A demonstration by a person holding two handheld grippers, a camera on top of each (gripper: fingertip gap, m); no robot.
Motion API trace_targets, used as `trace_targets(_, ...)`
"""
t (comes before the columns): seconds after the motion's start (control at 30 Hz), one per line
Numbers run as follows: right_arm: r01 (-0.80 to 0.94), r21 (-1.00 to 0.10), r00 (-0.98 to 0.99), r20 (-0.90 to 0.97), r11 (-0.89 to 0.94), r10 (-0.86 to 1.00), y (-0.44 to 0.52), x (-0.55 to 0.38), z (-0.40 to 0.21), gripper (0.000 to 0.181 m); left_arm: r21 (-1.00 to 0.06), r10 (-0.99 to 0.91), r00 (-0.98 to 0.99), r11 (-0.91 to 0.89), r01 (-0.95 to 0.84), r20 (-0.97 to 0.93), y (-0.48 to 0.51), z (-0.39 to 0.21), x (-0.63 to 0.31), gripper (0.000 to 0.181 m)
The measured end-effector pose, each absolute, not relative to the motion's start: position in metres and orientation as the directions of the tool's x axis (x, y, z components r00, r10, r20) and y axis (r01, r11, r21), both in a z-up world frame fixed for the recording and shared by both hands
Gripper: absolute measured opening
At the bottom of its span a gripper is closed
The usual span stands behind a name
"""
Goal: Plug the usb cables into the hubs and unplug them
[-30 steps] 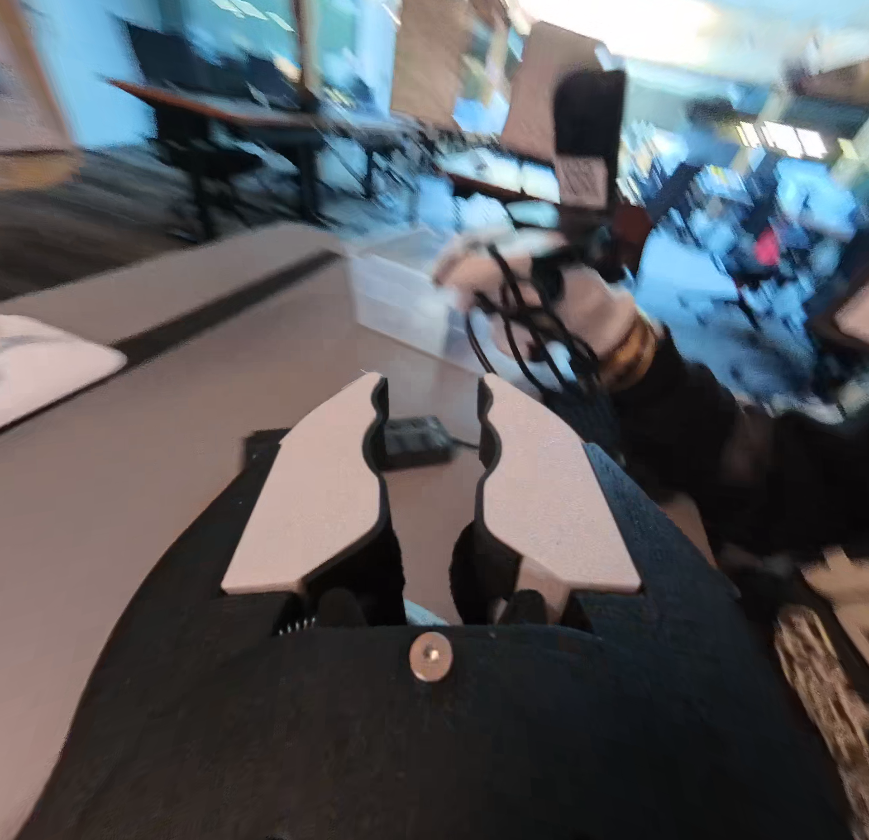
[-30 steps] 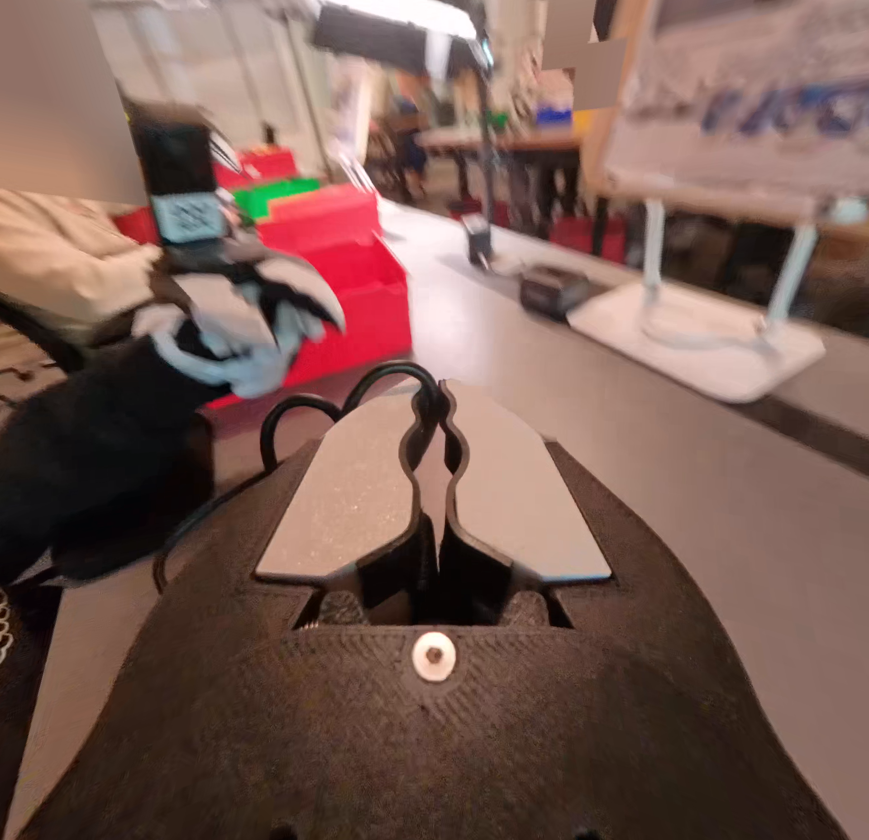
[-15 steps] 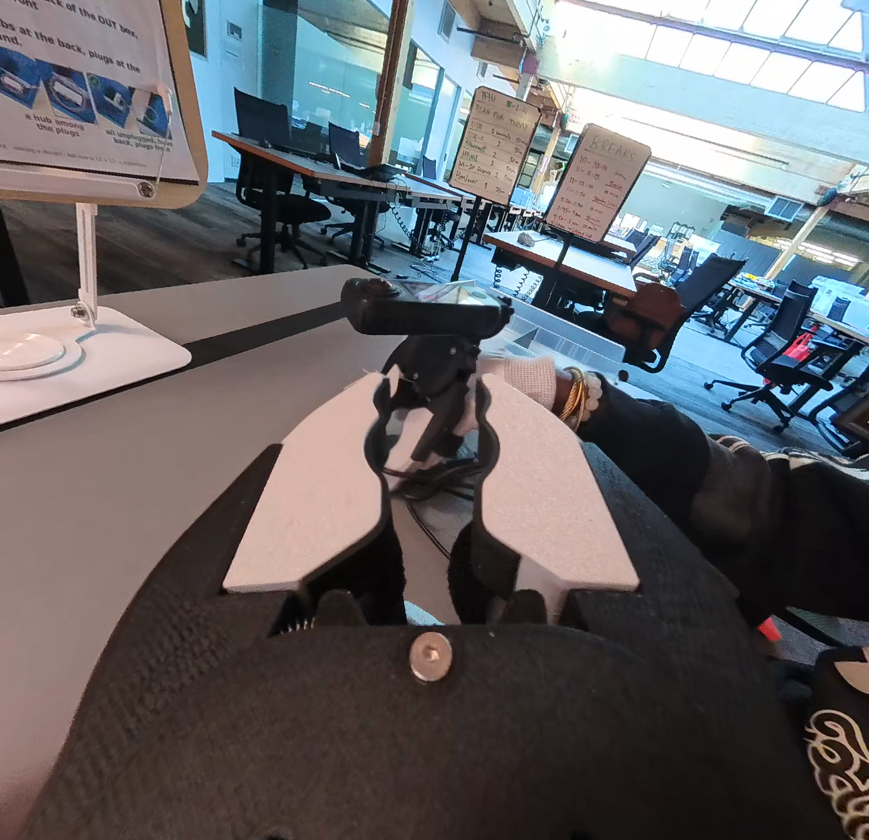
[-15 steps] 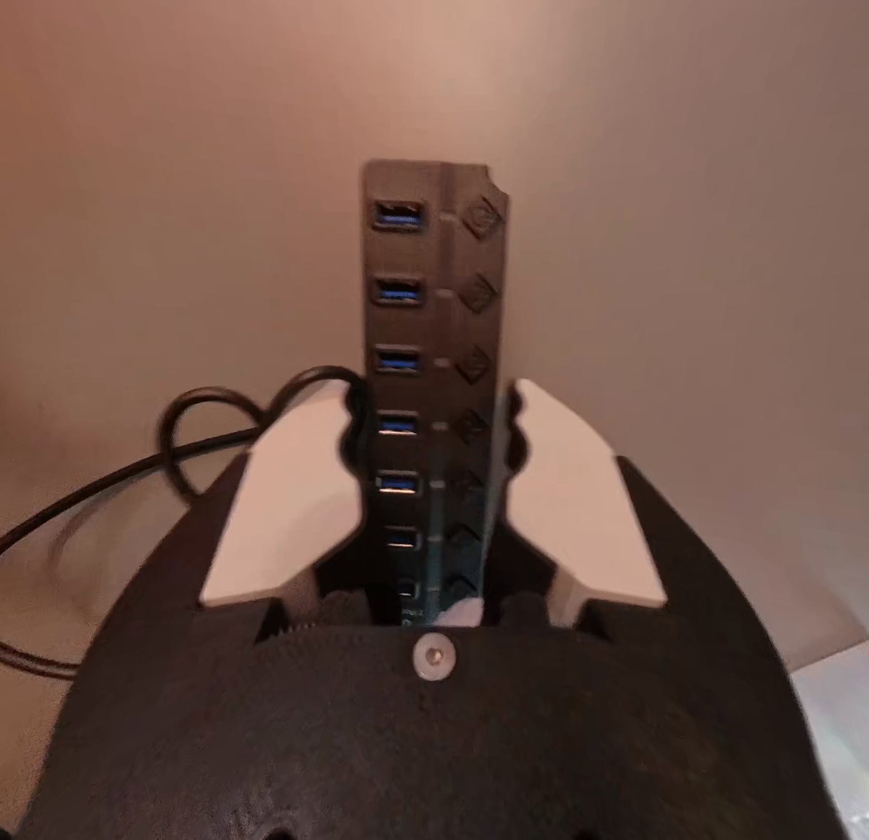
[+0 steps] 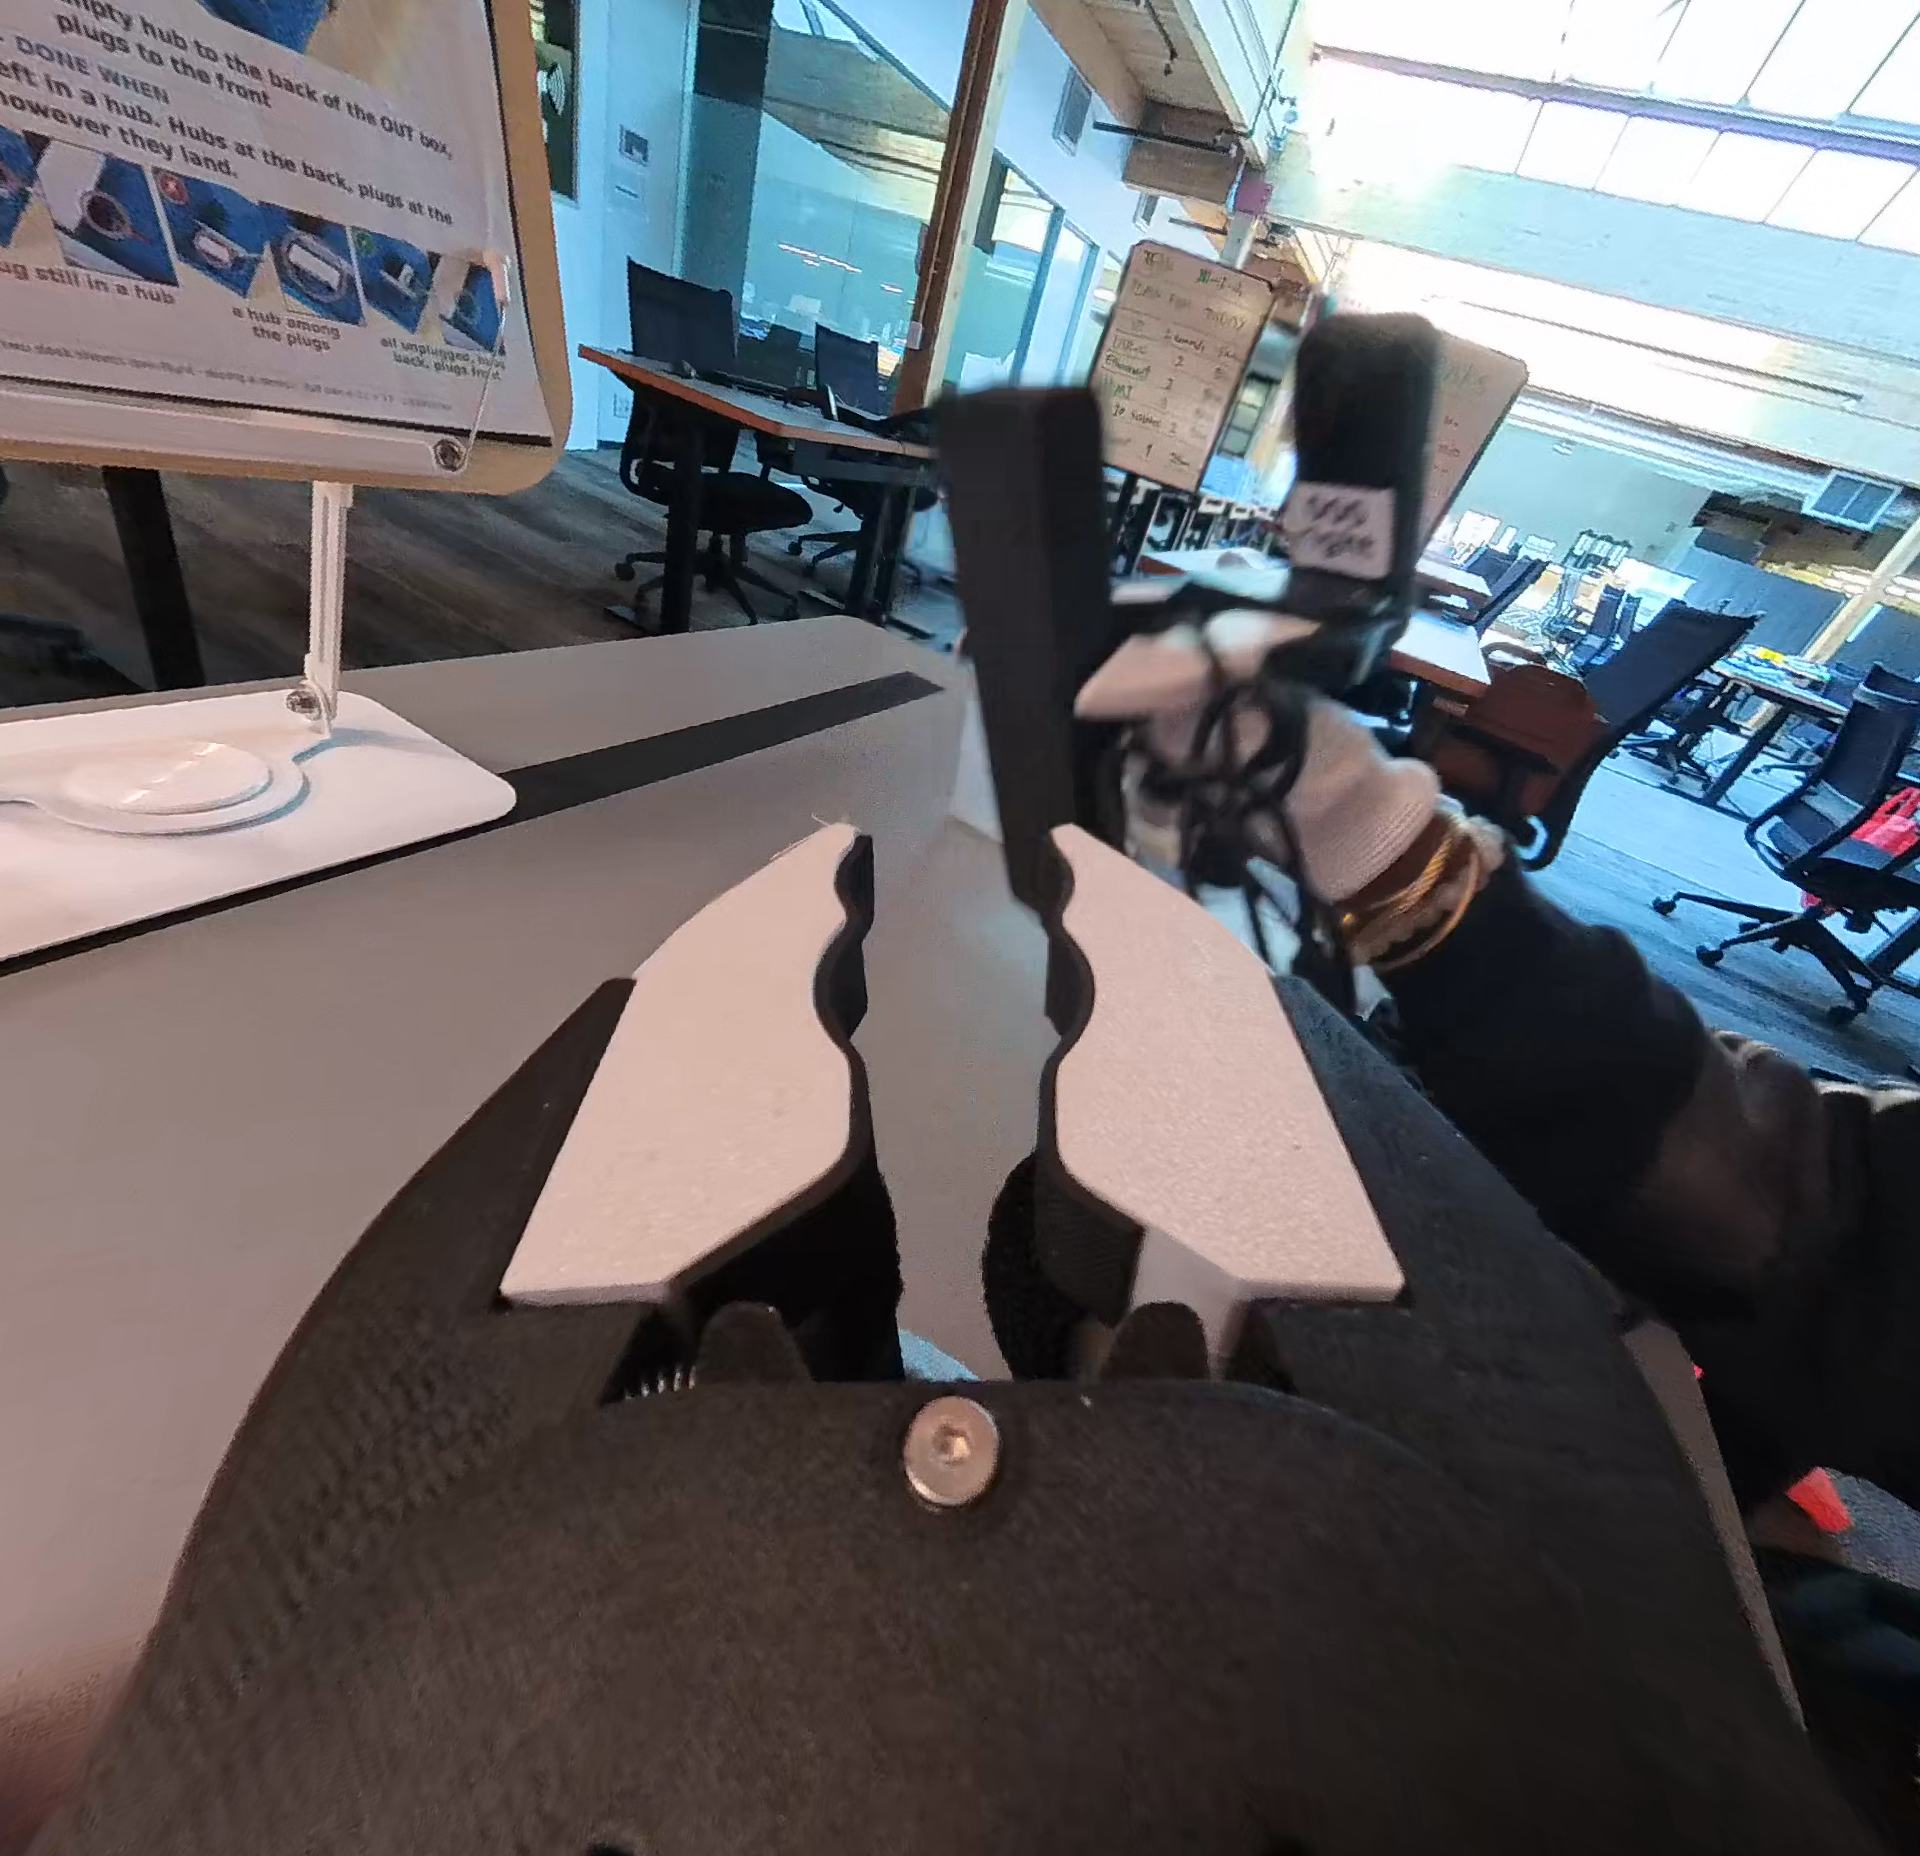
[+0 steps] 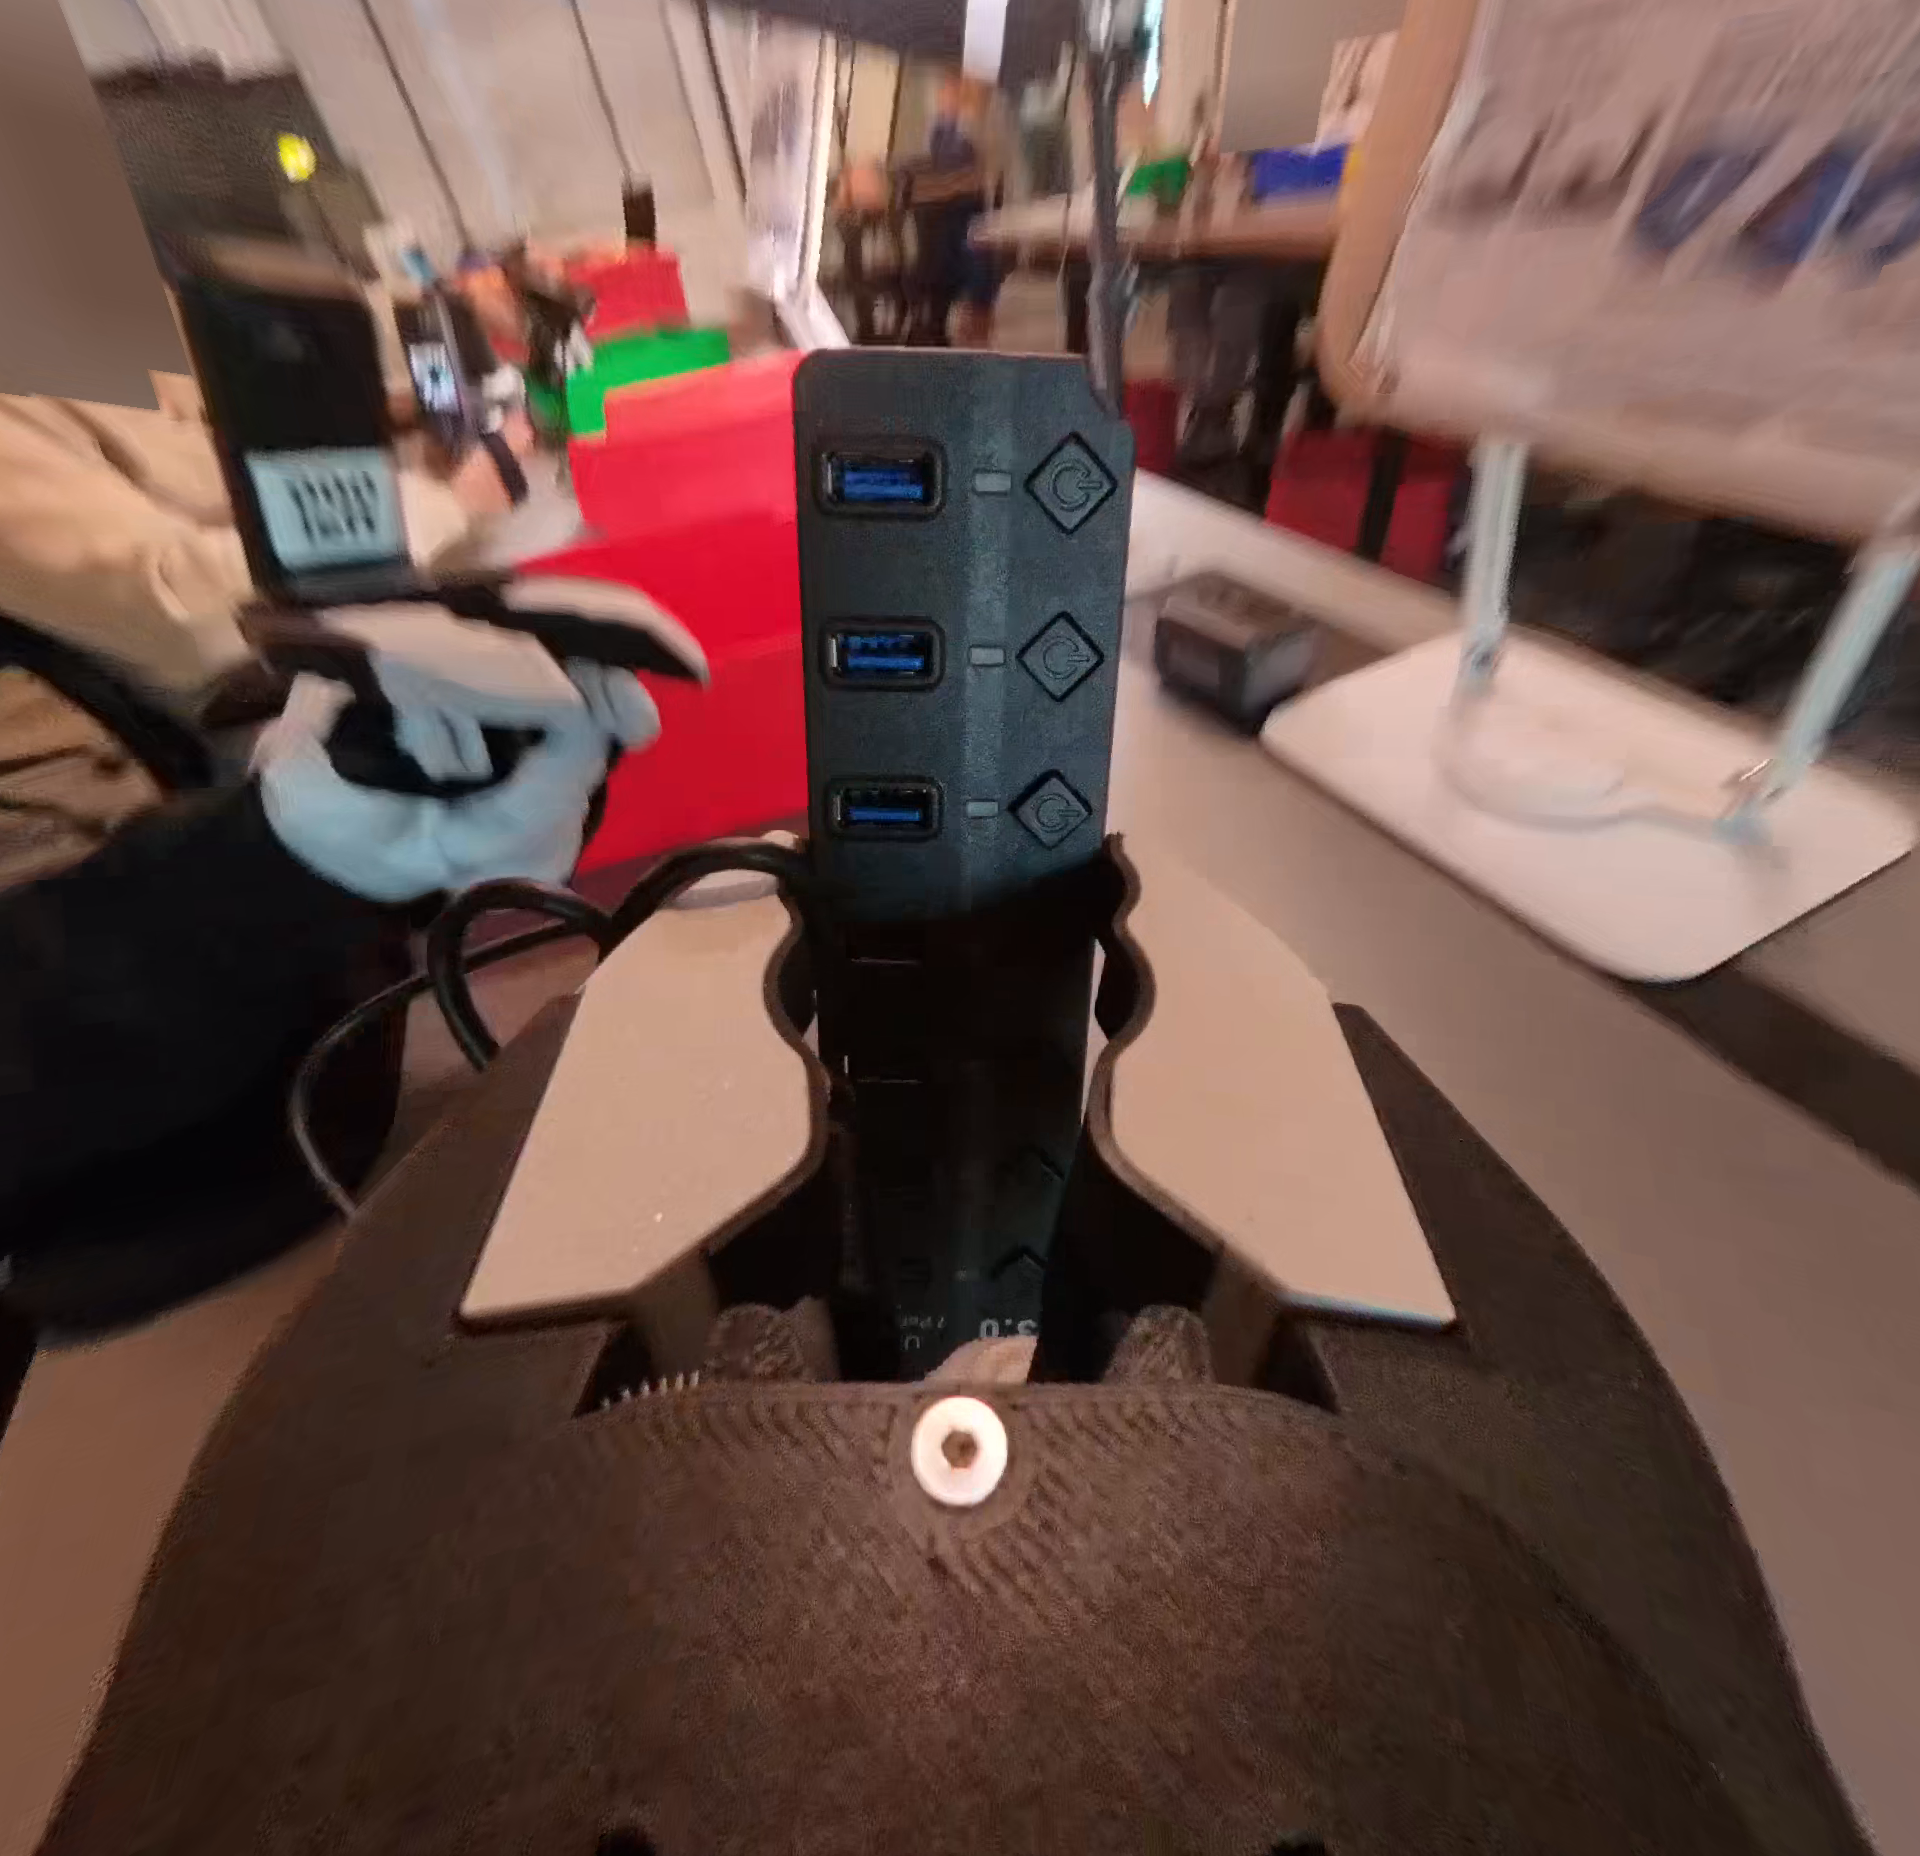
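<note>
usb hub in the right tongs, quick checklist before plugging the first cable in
1. Hub gripped: ok, the right tongs are shut on its lower half and it stands upright, off the table.
2. Ports free: ok for the three blue ports that show; those lower down between the fingers cannot be told.
3. Left tongs ready: ok, open and empty.
4. Plug picked up: not ok, neither tongs hold one.
5. Black cable: cannot tell which cable this is; it loops by the left finger of the right tongs.
6. Table ahead of the left tongs: ok, bare.
</note>
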State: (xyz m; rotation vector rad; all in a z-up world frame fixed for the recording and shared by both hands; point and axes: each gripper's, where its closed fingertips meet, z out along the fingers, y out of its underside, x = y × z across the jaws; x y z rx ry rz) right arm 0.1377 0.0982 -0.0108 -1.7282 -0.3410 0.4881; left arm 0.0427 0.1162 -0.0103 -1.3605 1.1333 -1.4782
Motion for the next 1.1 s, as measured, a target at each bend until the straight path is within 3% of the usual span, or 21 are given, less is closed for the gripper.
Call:
trace_targets(0.13, 0.041, -0.999, 0.963, 0.036, -0.014, 0.267, 0.068, 0.181, 0.057, 0.053, -0.962, -0.959, -0.080, -0.271, -0.037, 0.273, 0.117, -0.020, 0.048, 0.030)
trace_targets(0.3, 0.195, -0.981, 0.973, 0.192, 0.012, -0.131, 0.015, 0.274, 0.112, 0.053, -0.964, -0.965, -0.064, -0.247, -0.097, 0.254, 0.115, -0.035, 0.055, 0.029)
trace_targets(0.43, 0.371, -0.924, 0.800, 0.366, -0.088, -0.476, -0.034, 0.363, 0.130, 0.053, -0.969, -0.972, -0.064, -0.217, -0.114, 0.225, 0.112, -0.038, 0.057, 0.029)
trace_targets(0.6, 0.512, -0.811, 0.546, 0.562, -0.285, -0.621, -0.069, 0.430, 0.104, 0.053, -0.964, -0.964, -0.072, -0.249, -0.096, 0.256, 0.114, -0.037, 0.056, 0.028)
trace_targets(0.77, 0.572, -0.667, 0.437, 0.741, -0.479, -0.510, -0.067, 0.452, 0.038, 0.053, -0.964, -0.968, -0.044, -0.242, -0.110, 0.248, 0.120, -0.043, 0.056, 0.028)
trace_targets(0.93, 0.702, -0.278, 0.369, 0.930, -0.656, 0.001, -0.045, 0.432, -0.044, 0.053, -0.962, -0.965, -0.046, -0.250, -0.113, 0.256, 0.120, -0.045, 0.057, 0.028)
trace_targets(1.1, 0.760, -0.192, 0.433, 0.862, -0.621, 0.264, -0.035, 0.412, -0.058, 0.053, -0.962, -0.966, -0.042, -0.248, -0.117, 0.255, 0.121, -0.046, 0.057, 0.028)
